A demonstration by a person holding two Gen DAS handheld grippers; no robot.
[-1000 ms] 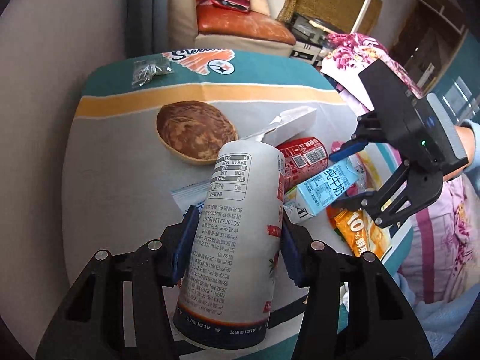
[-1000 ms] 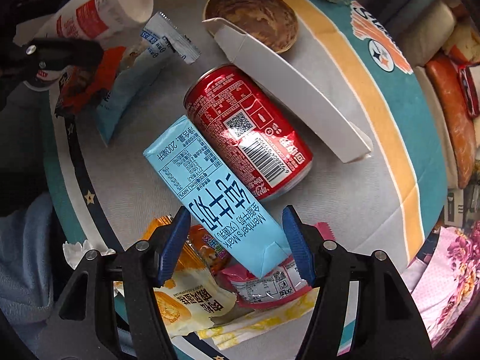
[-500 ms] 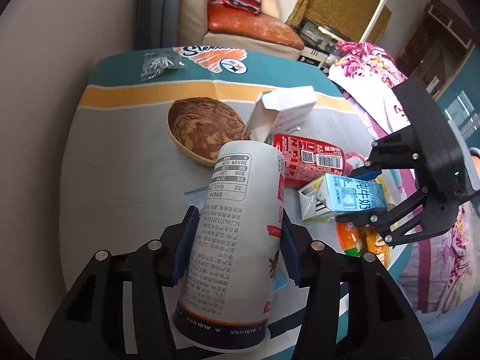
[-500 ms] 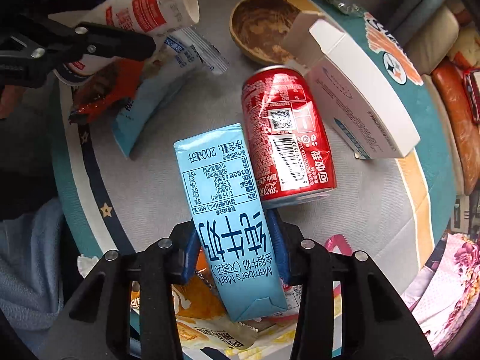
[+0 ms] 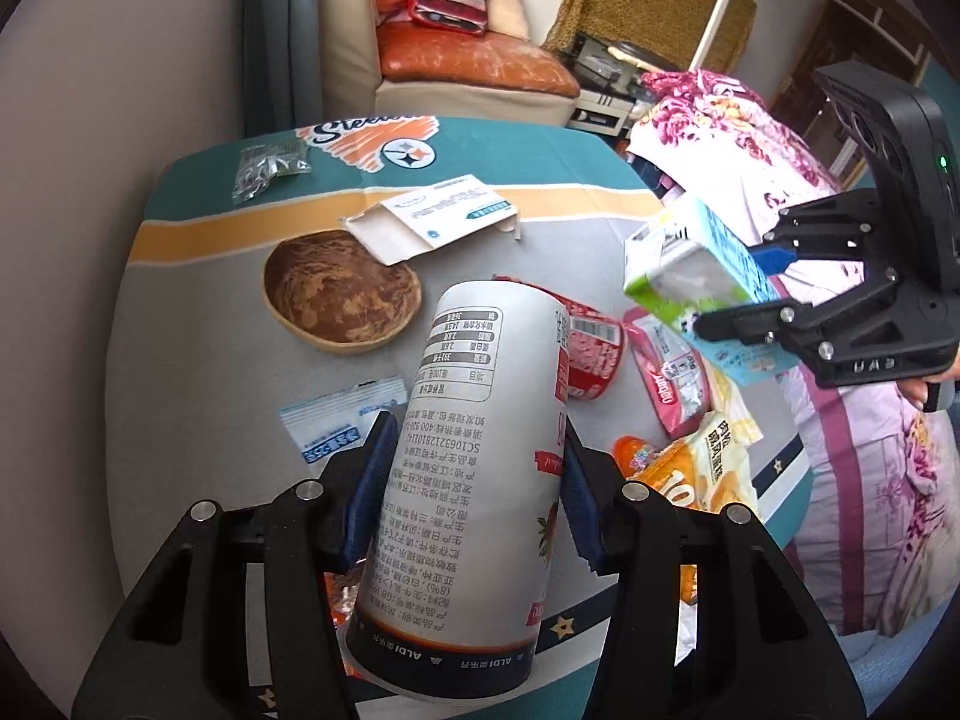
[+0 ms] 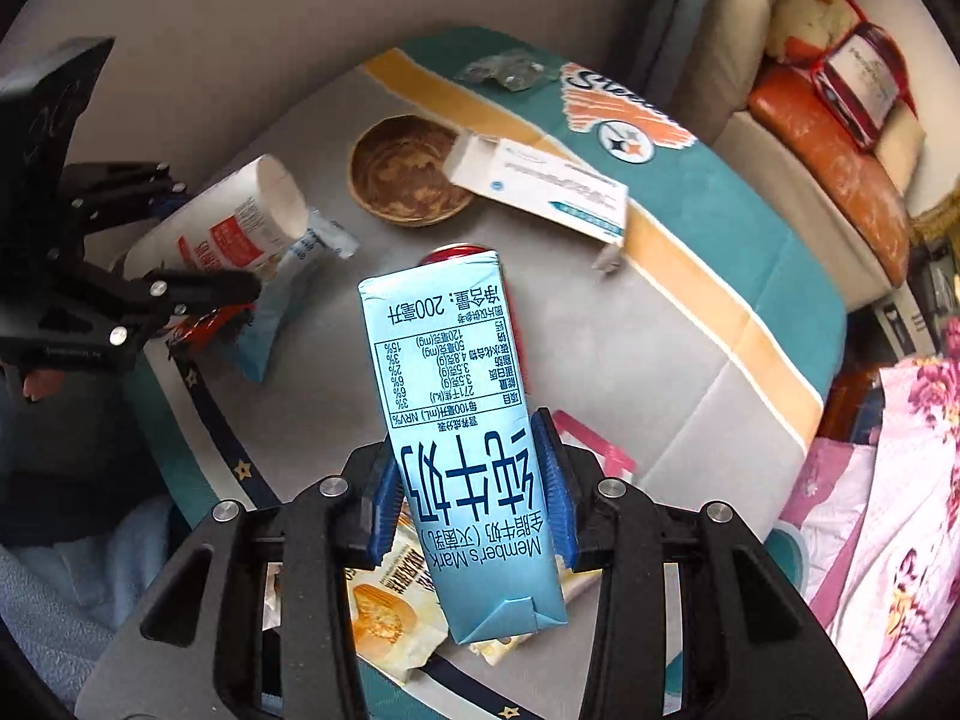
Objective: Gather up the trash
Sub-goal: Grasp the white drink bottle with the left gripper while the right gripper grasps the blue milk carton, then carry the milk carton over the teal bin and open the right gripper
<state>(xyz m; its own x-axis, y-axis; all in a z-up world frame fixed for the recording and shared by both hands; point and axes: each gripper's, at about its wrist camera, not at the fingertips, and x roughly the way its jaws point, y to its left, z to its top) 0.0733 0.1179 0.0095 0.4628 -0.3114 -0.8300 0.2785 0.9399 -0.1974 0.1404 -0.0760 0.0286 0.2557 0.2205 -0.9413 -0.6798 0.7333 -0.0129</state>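
Note:
My left gripper [image 5: 474,480] is shut on a white cylindrical snack canister [image 5: 474,456] and holds it above the table's near edge; the canister also shows in the right wrist view [image 6: 240,228]. My right gripper [image 6: 468,492] is shut on a light blue milk carton [image 6: 456,396] and holds it lifted above the table; the carton shows in the left wrist view [image 5: 696,264] at the right. A red soda can [image 5: 591,348] lies on the table, mostly hidden behind the carton in the right wrist view [image 6: 456,252].
On the table lie a brown bowl [image 5: 342,291], a flattened white box [image 5: 438,216], a blue-white sachet [image 5: 336,420], a pink packet [image 5: 672,372], orange snack bags [image 5: 690,468] and a clear wrapper [image 5: 264,171]. A sofa [image 5: 468,78] stands behind.
My right gripper closed on the milk carton and lifted it off the table. The white box fell flat. My left gripper kept holding the canister.

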